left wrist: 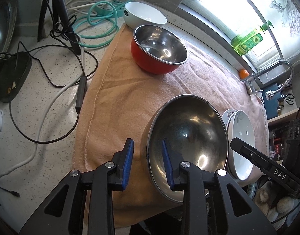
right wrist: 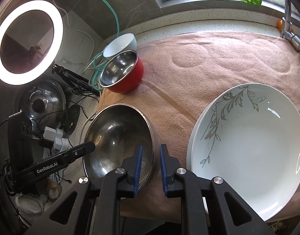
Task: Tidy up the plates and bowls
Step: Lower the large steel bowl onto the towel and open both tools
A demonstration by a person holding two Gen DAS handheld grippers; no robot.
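A large steel bowl (left wrist: 187, 143) sits on the pink towel (left wrist: 130, 90) near the front edge; it also shows in the right wrist view (right wrist: 118, 137). My left gripper (left wrist: 148, 162) is open, its jaws straddling the bowl's left rim. My right gripper (right wrist: 150, 168) is open, its jaws straddling the bowl's right rim. A red bowl with steel inside (left wrist: 157, 49) (right wrist: 123, 72) and a white bowl (left wrist: 144, 14) (right wrist: 119, 45) stand at the back left. Stacked white plates with a leaf pattern (right wrist: 247, 145) (left wrist: 241, 137) lie to the right.
Cables, a teal hose (left wrist: 99, 25) and a tripod (left wrist: 57, 11) lie on the counter left of the towel. A ring light (right wrist: 28, 45) and a pot lid (right wrist: 42, 101) stand at left. A tap (left wrist: 275, 74) and a green soap bottle (left wrist: 247, 41) are at the back right.
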